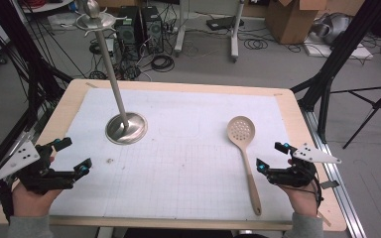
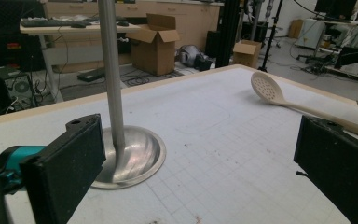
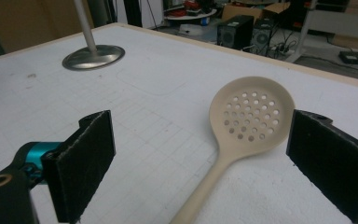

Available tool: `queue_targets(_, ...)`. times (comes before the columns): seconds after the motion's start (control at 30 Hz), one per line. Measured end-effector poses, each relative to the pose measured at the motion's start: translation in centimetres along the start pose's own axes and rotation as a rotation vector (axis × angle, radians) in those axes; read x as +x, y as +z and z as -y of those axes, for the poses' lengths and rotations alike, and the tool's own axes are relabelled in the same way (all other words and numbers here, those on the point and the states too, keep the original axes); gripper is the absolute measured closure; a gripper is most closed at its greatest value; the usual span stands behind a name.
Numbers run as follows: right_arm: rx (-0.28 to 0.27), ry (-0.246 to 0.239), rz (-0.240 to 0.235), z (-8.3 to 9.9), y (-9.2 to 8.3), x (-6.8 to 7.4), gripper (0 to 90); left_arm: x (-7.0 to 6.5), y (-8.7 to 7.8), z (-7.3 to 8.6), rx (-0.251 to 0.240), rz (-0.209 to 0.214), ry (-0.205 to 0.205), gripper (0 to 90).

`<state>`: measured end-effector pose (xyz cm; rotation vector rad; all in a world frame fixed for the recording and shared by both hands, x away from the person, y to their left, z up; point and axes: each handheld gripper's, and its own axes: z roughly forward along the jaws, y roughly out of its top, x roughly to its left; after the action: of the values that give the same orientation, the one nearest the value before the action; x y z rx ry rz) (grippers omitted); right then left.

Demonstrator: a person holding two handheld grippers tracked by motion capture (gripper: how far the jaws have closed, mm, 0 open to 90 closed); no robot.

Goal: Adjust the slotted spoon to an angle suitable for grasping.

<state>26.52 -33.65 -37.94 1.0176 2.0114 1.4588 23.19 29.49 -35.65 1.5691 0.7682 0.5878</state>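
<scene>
Right gripper (image 1: 272, 155) – jaws spread wide, empty, black foam-faced pads (image 3: 86, 158) flanking beige slotted spoon (image 1: 244, 152) without touching. Spoon flat on gridded white mat (image 1: 188, 163), right side; round perforated bowl, long matte handle. Left gripper (image 1: 74, 154) released too, near polished steel stand (image 1: 125, 126) – domed base, slim upright pole.

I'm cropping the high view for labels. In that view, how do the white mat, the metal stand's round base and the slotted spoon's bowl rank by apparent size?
1. White mat, by far the largest.
2. Stand's round base.
3. Slotted spoon's bowl, clearly smaller than the base, though both lie about equally far from the camera.
</scene>
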Motion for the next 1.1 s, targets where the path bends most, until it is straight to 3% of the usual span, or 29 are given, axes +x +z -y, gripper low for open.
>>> queue_targets(0.13, 0.029, 0.014, -0.033, 0.5, 0.3, -0.3, 30.2, 0.0, 0.1, 0.2, 0.008, 0.002, -0.003, 2.4)
queue_targets(0.33, 0.057, 0.011, -0.029, 1.0, 0.7, -0.3, 52.5, -0.1, 0.2, 0.3, 0.011, 0.006, -0.006, 2.4)
queue_targets(0.37, 0.057, 0.011, -0.029, 1.0, 0.7, -0.3, 52.5, -0.1, 0.2, 0.3, 0.011, 0.006, -0.006, 2.4)
queue_targets(0.43, 0.072, 0.005, -0.026, 1.2, 1.0, -0.4, 64.9, -0.1, 0.2, 0.5, 0.015, 0.008, -0.008, 2.4)
queue_targets(0.53, 0.089, -0.004, -0.02, 1.4, 1.4, -0.6, 72.8, -0.2, 0.3, 0.6, 0.022, 0.009, -0.009, 2.4)
queue_targets(0.83, 0.112, -0.006, 0.004, 2.3, 2.3, -1.1, 89.5, -0.3, 0.2, 0.9, 0.025, 0.008, -0.008, 2.5)
queue_targets(0.97, 0.128, 0.009, -0.007, 2.7, 2.5, -1.4, 89.9, -0.3, 0.1, 1.0, 0.026, 0.007, -0.008, 2.5)
queue_targets(1.1, 0.151, -0.007, -0.01, 2.9, 3.2, -1.5, 90.0, -0.3, 0.1, 1.1, 0.03, 0.006, -0.009, 2.5)
